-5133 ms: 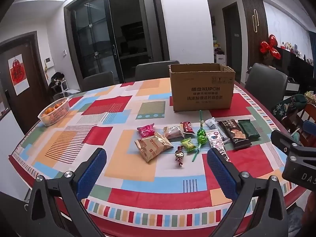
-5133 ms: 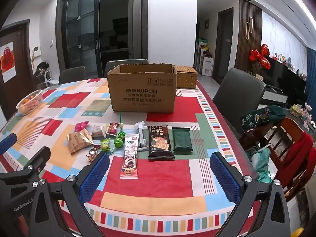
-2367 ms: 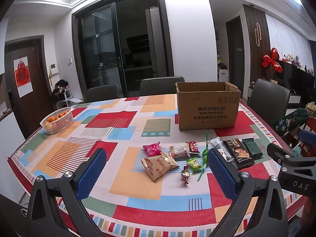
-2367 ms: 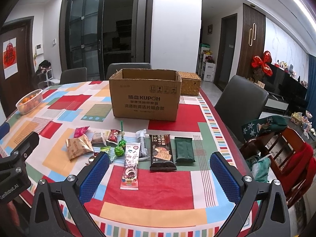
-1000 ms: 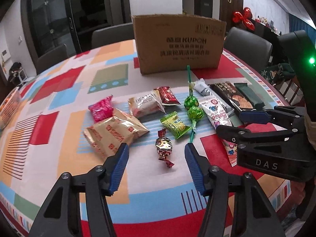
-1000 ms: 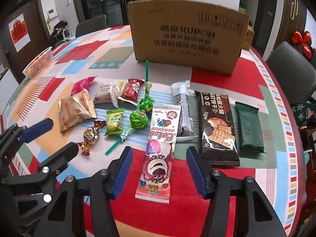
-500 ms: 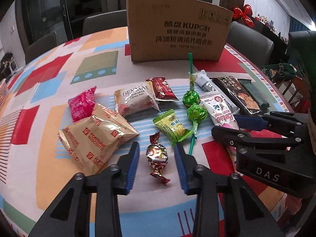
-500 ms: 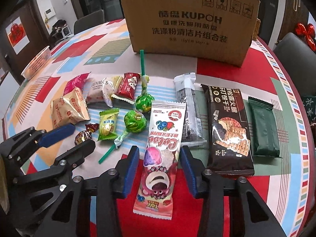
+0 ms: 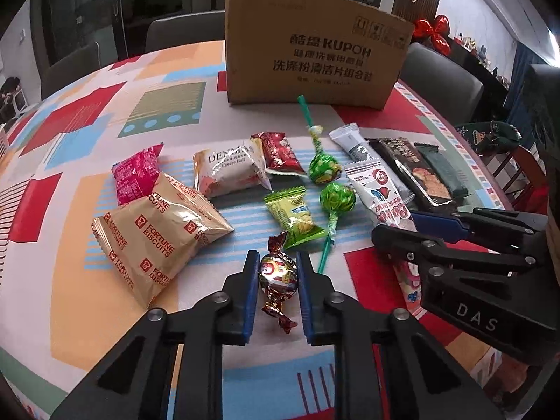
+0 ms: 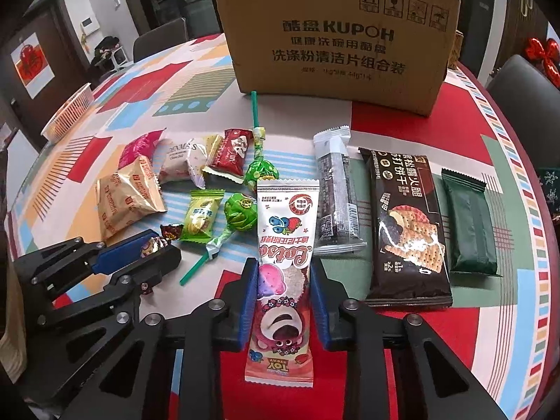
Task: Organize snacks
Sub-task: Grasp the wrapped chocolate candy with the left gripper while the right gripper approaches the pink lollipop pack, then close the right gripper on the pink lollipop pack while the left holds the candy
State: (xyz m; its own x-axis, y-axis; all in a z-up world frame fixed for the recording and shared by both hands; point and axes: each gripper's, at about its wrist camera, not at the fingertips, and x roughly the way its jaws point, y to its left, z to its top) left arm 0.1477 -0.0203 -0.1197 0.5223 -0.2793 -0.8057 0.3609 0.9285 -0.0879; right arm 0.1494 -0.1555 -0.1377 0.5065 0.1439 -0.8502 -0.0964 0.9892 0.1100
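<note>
1. Nearest the cameras, the left gripper has its blue pads pressed to both sides of a foil-wrapped candy on the patterned tablecloth; the candy's twisted ends run toward and away from the camera, its round middle shining silver and red.
2. Beside it, the right gripper clasps a long pink-and-white pouch across its width, with both pads against the edges. The pouch lies lengthwise pointing at the box, a pink bear's face printed upside down at its near end.
3. Just behind the candy lie one yellow-green sweet and two green lollipops, their green sticks angled in different directions: one toward the box, one toward the grippers.
4. To the left sit one tan biscuit bag, one pink packet, one white cake packet and one small red packet.
5. To the right, three bars lie side by side, long axes toward the box: one grey, one dark cracker pack, one dark green.
6. Farthest back stands one open cardboard box, printed face forward, upright on the table. One basket sits at the far left edge.
</note>
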